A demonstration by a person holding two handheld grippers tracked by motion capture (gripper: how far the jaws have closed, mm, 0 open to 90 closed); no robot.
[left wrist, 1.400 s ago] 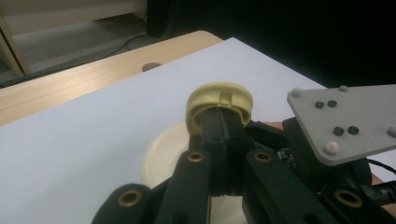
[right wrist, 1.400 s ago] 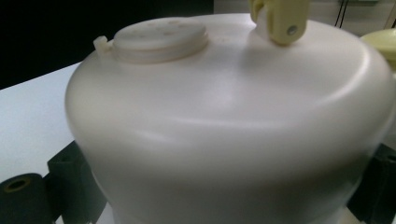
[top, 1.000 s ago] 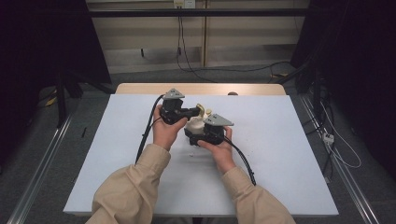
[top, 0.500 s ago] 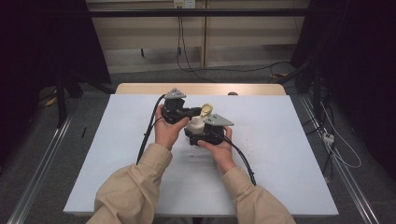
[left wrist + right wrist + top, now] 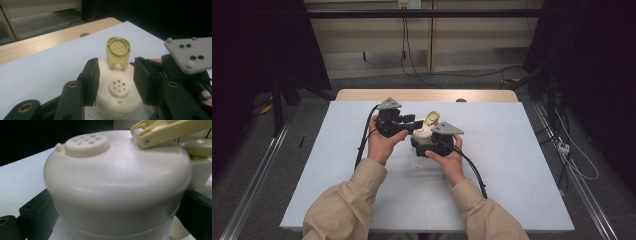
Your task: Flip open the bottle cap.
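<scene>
Shaker jar (image 5: 117, 97) with its lid open

The right tool (image 5: 428, 144) squeezes the smooth, round cream jar; the left tool (image 5: 116, 77) has just opened beside its flipped-up yellow flap (image 5: 118, 52).

Beige long sleeves (image 5: 344, 207), black left gripper (image 5: 409, 121) and right gripper (image 5: 428, 141), grey three-cornered plates (image 5: 447, 128), brass-ringed screws (image 5: 72, 84), black trailing cables (image 5: 363, 141)

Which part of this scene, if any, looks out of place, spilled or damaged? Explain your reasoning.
Nothing is spilled or broken. The one unusual feature is the yellow flip lid on the cream shaker jar: it stands upright, open, leaving the sprinkle holes uncovered. The left gripper has just been opening, with its pads either side of the cap. The white table looks clean.
</scene>
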